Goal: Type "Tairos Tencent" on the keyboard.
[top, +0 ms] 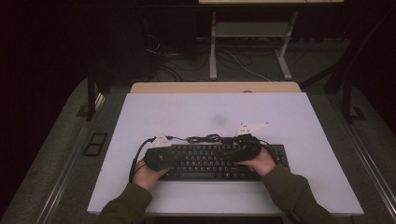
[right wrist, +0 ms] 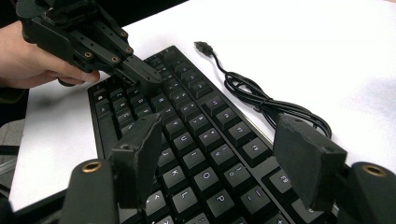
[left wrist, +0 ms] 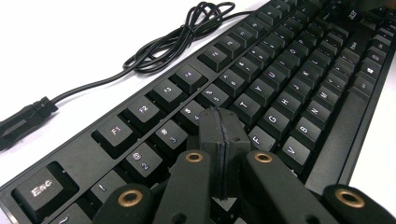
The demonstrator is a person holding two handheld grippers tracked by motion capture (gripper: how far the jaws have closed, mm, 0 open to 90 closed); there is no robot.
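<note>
Jaws of the left gripper (left wrist: 219, 140) are pressed together, their tip resting on the keyboard (top: 219, 161) near its left-hand keys; the right gripper (right wrist: 224, 158) hovers spread wide over the right-hand keys, holding nothing. Typing seems the job, so press straight down, one key at a time (neighbours sit close). Behind the keyboard, its coiled cable (top: 205, 138) lies on the white table (top: 187, 112), clear of both grippers.

Dim rm: white table top (top: 299, 121), grey floor (top: 70, 154), desk frame (top: 252, 42) behind w/ cables.
</note>
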